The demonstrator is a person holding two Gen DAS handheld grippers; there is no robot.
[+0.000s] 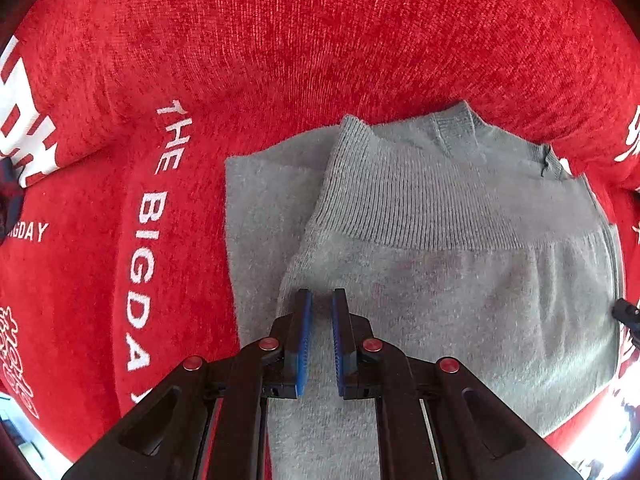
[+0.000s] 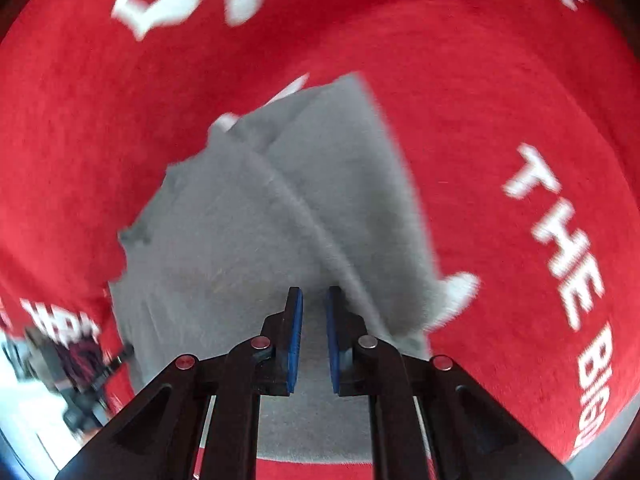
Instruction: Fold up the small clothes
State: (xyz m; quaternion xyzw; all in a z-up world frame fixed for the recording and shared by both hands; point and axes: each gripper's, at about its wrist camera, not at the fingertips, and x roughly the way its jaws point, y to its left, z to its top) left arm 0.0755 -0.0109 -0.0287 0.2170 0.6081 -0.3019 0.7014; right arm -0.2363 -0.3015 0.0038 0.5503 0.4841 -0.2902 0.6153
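Note:
A small grey knit sweater (image 1: 440, 280) lies folded on a red cloth (image 1: 280, 40). Its ribbed hem band (image 1: 400, 204) is laid up toward the collar (image 1: 460, 124). My left gripper (image 1: 322, 294) points straight down over the left part of the folded flap. Its blue pads stand close together, and I see no fabric pinched between them. In the blurred right wrist view the grey sweater (image 2: 224, 240) fills the middle. A fold ridge runs down it to my right gripper (image 2: 314, 292). That gripper's pads are also nearly together above the fabric.
The red cloth (image 2: 480, 80) carries white lettering such as "THE BIGDAY" (image 1: 152, 240) and spreads past the sweater on all sides. A dark part of the other gripper shows at the right edge (image 1: 626, 316) and, blurred, at the lower left (image 2: 80, 360).

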